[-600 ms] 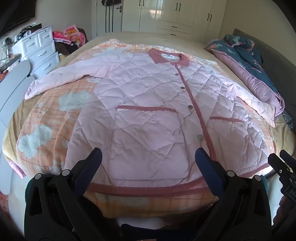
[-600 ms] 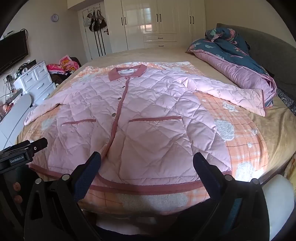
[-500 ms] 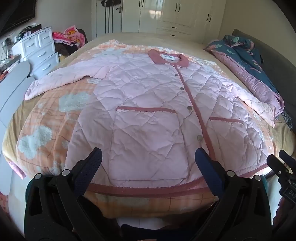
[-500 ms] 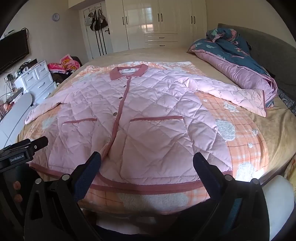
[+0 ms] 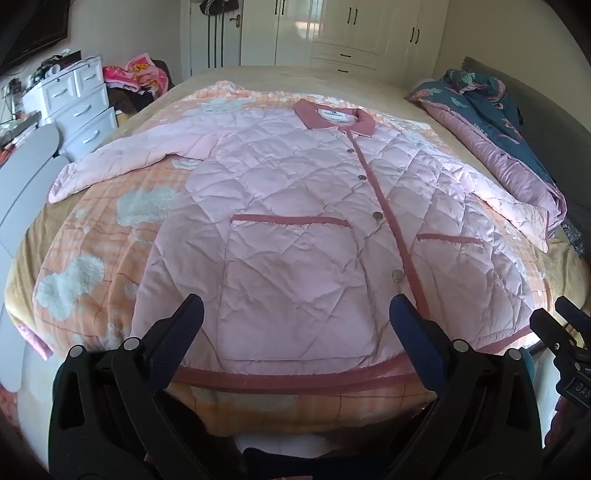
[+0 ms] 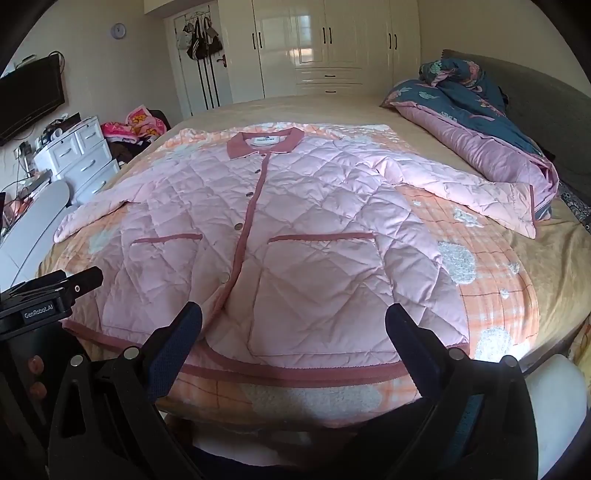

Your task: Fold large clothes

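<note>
Across the bed (image 5: 110, 122), a pink quilted jacket (image 5: 295, 221) lies flat, buttoned, sleeves spread, apparently ready for folding. Left gripper (image 5: 295, 325) and right gripper (image 6: 293, 325) hover at its hem, both spread wide, grasping nothing.

White drawer chest (image 5: 79, 107) at left, pink clothes pile (image 5: 135, 72) beside it. White wardrobe (image 6: 325, 48) on far wall, bags (image 6: 201, 40) hanging on door. Wall clock (image 6: 118, 30), TV (image 6: 29, 98). Blue-purple quilt (image 6: 476, 122) bunched by headboard.

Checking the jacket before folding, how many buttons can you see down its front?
4 on the jacket: near the collar, upper chest, at pocket height, near the hem. More may be hidden.
</note>
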Motion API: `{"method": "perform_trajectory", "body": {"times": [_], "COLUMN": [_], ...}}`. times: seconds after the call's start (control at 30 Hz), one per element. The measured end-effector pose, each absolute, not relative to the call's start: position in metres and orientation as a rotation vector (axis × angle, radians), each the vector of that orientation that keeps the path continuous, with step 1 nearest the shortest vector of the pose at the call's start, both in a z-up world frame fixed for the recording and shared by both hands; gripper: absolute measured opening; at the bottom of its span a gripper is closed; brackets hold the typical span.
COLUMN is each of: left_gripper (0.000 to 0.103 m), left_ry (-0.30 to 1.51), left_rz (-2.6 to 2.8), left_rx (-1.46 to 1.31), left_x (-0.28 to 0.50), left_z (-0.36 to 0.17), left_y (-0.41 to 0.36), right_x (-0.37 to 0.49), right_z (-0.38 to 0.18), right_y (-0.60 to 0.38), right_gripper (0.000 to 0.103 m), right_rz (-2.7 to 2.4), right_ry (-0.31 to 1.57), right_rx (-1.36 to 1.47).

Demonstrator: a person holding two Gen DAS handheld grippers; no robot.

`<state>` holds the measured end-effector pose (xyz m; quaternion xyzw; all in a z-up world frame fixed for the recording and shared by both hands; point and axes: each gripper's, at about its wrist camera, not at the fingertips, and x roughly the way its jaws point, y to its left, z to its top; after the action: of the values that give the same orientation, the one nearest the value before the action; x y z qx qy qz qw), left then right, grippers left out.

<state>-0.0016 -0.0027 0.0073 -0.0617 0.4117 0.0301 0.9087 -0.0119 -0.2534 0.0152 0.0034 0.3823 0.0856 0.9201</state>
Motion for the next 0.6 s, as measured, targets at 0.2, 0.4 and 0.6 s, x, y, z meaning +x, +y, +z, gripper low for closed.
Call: {"method": "perform_trajectory", "body": {"times": [0.2,0.4,0.6], "left_gripper": [0.094,0.094,0.094], "left_ry": [0.85,0.848,0.849], "left_rz": [0.058,0.059,0.059], "left_rx": [-0.122,-0.118,-0.119], "left_x": [0.0002,0.0007,0.0005], "left_z": [0.0051,0.0057,0.0055], "left_y": [-0.0017,-0.003,-0.0028], "right_x": [-0.0107,-0.0114,-0.0118], "right_z": [0.015,0.0153,0.0152], "right_y": [-0.2525,-0.2517,-0.2516], "right_gripper": [0.099,0.099,0.099], "right_rz": [0.18,0.177,0.183], "right_ry": [0.789,0.785,0.786], "right_rx": [0.006,0.003,0.005]}}
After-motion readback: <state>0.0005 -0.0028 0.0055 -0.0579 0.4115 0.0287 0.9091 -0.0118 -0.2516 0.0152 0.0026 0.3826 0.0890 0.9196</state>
